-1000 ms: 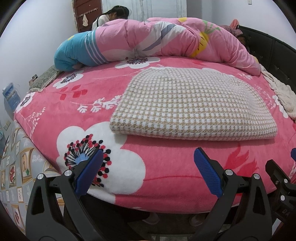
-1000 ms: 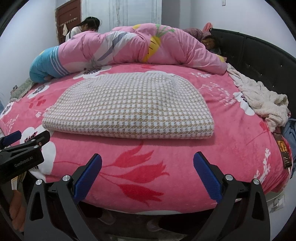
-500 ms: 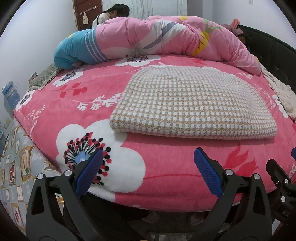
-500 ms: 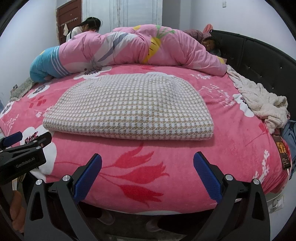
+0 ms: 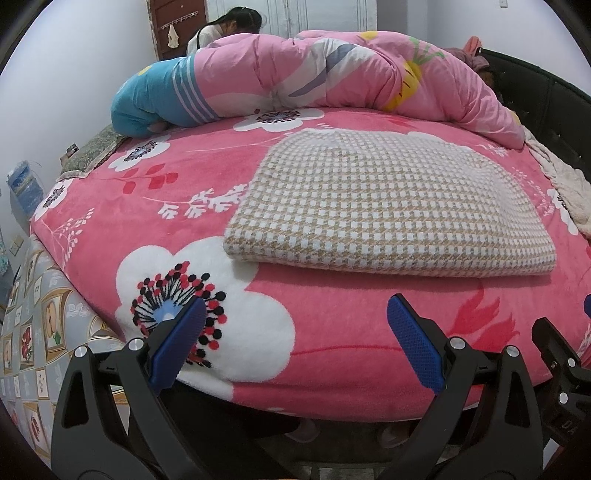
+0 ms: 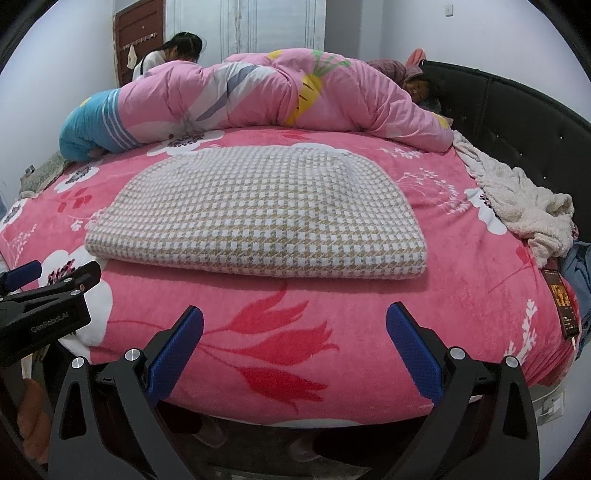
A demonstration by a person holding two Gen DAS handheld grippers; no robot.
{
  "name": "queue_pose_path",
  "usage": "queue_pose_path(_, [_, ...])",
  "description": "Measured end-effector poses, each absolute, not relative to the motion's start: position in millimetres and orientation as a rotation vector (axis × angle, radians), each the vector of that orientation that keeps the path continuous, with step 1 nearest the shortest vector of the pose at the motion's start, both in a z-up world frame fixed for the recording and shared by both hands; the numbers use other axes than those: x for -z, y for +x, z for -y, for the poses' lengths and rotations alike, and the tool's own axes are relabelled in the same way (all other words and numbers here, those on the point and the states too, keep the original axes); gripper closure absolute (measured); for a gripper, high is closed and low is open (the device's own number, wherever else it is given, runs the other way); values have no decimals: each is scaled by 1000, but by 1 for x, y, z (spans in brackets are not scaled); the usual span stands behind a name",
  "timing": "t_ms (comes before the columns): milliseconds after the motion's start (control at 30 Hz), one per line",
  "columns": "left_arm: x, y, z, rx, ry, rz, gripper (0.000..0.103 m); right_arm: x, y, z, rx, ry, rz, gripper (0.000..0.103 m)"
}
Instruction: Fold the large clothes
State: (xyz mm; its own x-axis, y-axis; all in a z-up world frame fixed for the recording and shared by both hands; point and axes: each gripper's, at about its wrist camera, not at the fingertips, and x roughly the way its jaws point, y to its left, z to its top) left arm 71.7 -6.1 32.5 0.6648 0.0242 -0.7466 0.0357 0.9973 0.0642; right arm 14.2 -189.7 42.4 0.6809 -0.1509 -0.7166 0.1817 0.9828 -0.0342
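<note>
A bed (image 5: 258, 206) under a pink flowered blanket fills the left wrist view, with a rolled pink quilt (image 5: 332, 77) along its far side and a person (image 5: 225, 29) behind it. The folded checked garment (image 5: 388, 206) lies flat mid-bed; the left claw (image 5: 295, 343) hangs wide and empty off the near edge. In the right wrist view the checked garment (image 6: 258, 218) lies centred, a cream throw (image 6: 517, 206) rests near the dark headboard (image 6: 517, 122), and the right claw (image 6: 295, 343) gapes wide, holding nothing.

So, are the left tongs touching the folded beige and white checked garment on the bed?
Apart. In the left wrist view, the open left tongs sit at the bed's near edge, and a band of pink floral blanket lies between them and the folded beige and white checked garment.
</note>
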Motion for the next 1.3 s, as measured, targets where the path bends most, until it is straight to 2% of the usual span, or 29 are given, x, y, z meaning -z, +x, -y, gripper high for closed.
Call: queue_pose_path(1300, [-32, 72, 5, -4, 84, -844, 8, -41, 15, 188, 183, 34, -802, 7])
